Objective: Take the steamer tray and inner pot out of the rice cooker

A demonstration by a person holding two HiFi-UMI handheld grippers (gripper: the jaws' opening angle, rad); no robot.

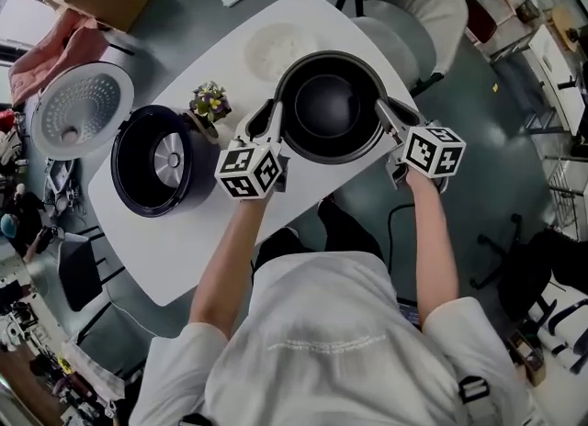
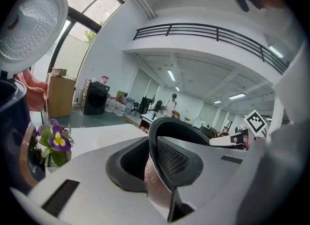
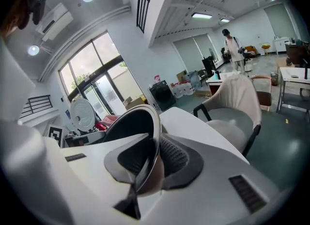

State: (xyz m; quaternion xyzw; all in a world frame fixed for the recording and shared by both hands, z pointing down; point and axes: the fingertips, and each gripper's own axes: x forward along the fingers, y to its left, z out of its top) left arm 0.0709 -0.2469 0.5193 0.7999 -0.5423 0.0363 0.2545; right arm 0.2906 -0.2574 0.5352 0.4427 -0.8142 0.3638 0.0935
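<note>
Fingers (image 2: 175, 159) of your left gripper (image 1: 273, 119) and right gripper (image 1: 383, 114) clamp the inner pot (image 1: 331, 103), out of the rice cooker (image 1: 152, 162) at nine o'clock; set-down remains.

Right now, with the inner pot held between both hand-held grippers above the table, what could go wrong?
The left hand-held gripper and the right hand-held gripper each pinch only the thin rim of the inner pot; if either slips, the pot could tip and drop.
The flower pot stands close beside the left hand-held gripper; drifting that way could knock it over.
</note>
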